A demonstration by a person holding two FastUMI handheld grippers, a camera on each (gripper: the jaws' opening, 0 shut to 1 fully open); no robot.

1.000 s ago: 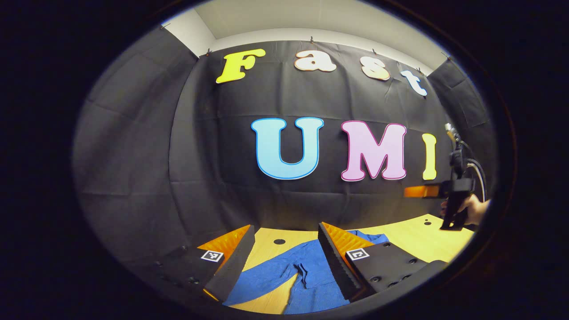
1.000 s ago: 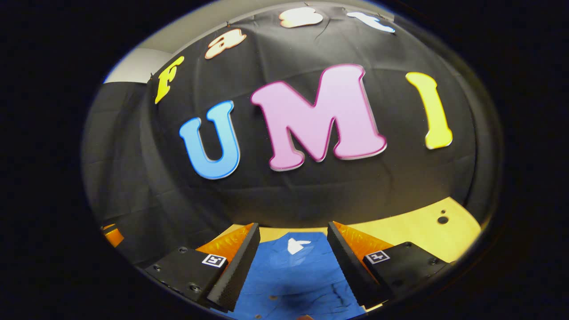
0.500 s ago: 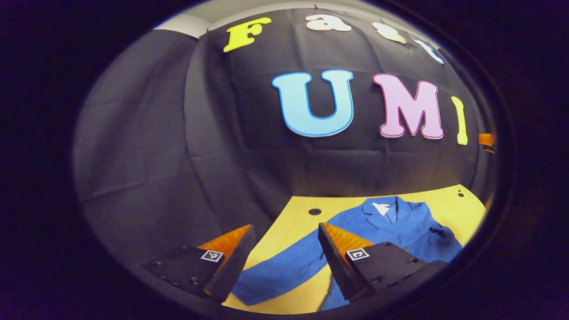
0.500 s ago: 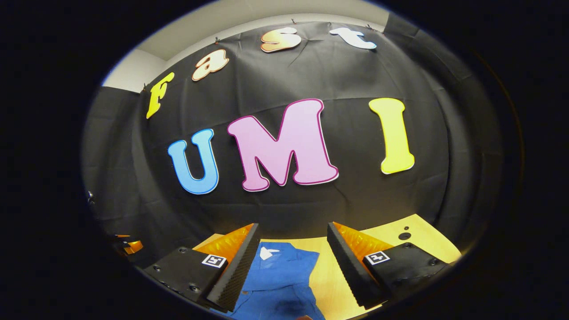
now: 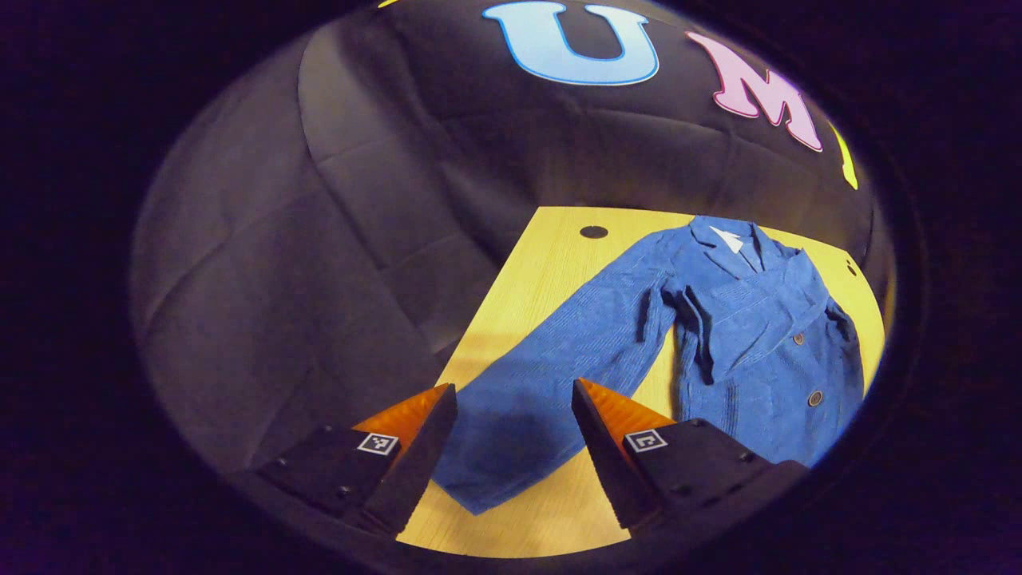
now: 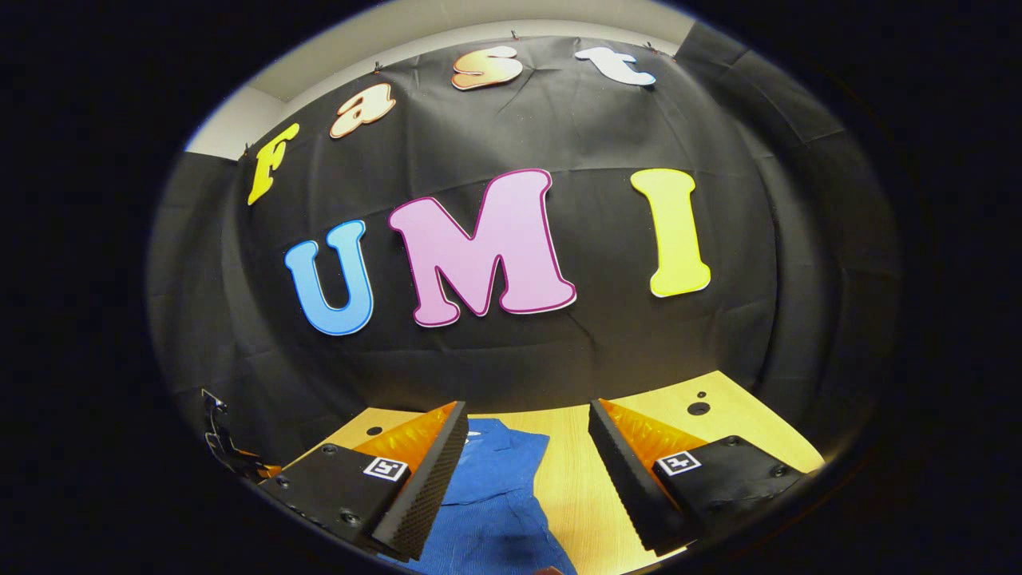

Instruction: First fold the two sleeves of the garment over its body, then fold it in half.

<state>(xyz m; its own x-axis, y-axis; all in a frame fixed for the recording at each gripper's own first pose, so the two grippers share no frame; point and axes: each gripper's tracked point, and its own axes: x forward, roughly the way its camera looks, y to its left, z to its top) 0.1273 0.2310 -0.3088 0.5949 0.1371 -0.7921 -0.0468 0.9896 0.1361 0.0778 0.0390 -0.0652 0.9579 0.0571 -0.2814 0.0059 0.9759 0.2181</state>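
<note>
L gripper [image 5: 511, 415]: fingers spread wide apart, nothing between them, hanging above the table w/ the cuff end of a sleeve [image 5: 551, 375] seen in the gap. No contact w/ the cloth that I can make out. Its shadow falls dark on the sleeve just ahead of the tips.

From there outward in the left gripper view: the sleeve runs straight & flat from the near cuff diagonally up to the shoulder of a blue garment [image 5: 758, 327], a buttoned jacket w/ collar at the far end by the booth wall. Body lies flat on the light wooden table [image 5: 535, 263], front up, two buttons visible on the lower part. Some bunched folds where sleeve meets body. A round hole in the tabletop near the far edge, left of the collar.

R gripper [image 6: 527, 455]: fingers also spread, empty, held over the table. In the right gripper view the garment [image 6: 495, 503] sits low between & under the inner finger, collar end toward the wall; bare tabletop [image 6: 575, 479] fills the rest of the gap. Two small holes in the table [image 6: 742, 415] far right
</note>
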